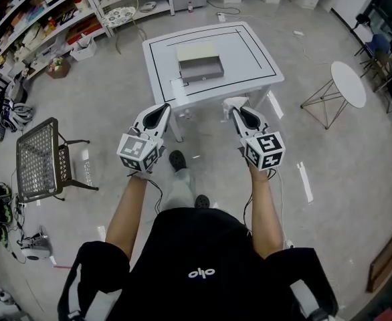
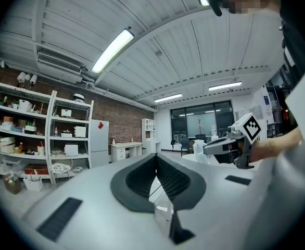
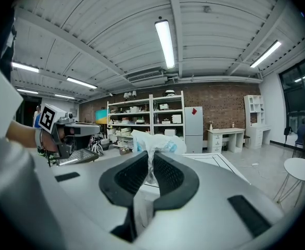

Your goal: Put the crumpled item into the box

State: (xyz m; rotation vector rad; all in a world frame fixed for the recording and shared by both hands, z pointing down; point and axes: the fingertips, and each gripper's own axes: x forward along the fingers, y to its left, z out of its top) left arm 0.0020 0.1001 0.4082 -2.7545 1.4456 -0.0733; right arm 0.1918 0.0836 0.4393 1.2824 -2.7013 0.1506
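In the head view a white table (image 1: 249, 45) stands ahead with an open grey box (image 1: 201, 68) on it, a pale lid behind it. My right gripper (image 1: 236, 109) is shut on a crumpled white plastic item (image 1: 234, 102), held in the air short of the table's near edge. The right gripper view shows the crumpled item (image 3: 155, 141) bunched between and above the right gripper's (image 3: 151, 160) jaws. My left gripper (image 1: 162, 109) hangs level beside it, shut with nothing in it; in its own view the left gripper (image 2: 156, 158) has its tips touching.
A metal mesh chair (image 1: 39, 159) stands on the floor at the left. A round white side table (image 1: 348, 83) stands at the right. Shelves (image 1: 42, 19) with clutter line the far left. A small white tag (image 1: 178, 89) hangs at the table's front edge.
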